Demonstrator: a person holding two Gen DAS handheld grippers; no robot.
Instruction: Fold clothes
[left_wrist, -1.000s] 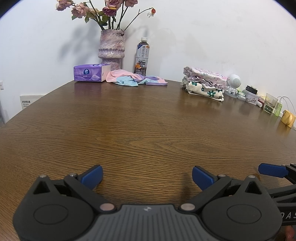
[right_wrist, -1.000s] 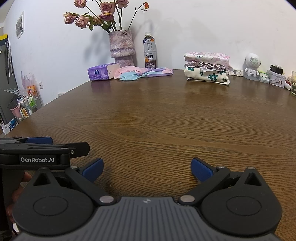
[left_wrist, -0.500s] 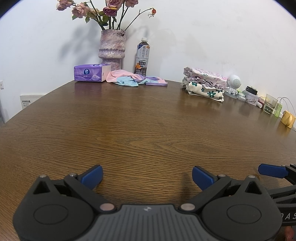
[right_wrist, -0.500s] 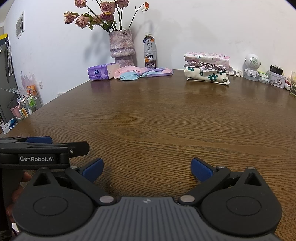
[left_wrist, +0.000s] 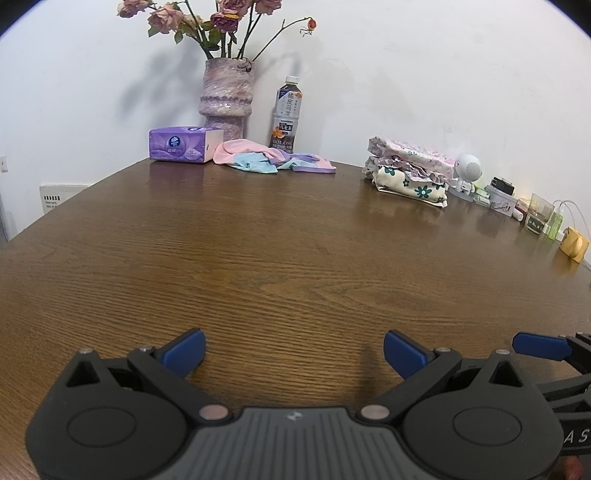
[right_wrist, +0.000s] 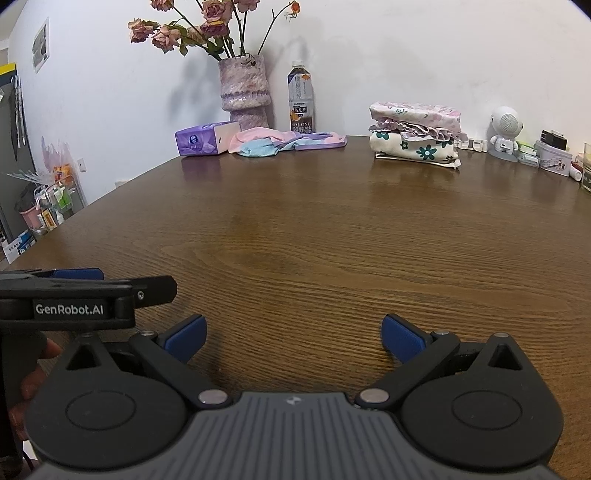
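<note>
Two folded pieces sit stacked (left_wrist: 408, 173) at one o'clock, a crumpled pink-and-blue garment (left_wrist: 266, 160) at eleven awaits folding, and both the left claw (left_wrist: 293, 352) and right claw (right_wrist: 293, 338) hover released over the bare desk (left_wrist: 295, 258)

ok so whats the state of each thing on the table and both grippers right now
left hand-held gripper: open, empty, low over the table
right hand-held gripper: open, empty
pink, blue and purple loose garment: unfolded, crumpled
floral-print fabric stack: folded, piled
dark plastic tea bottle: upright, capped
purple tissue pack: lying flat
purple textured vase: upright, holding dried roses
</note>
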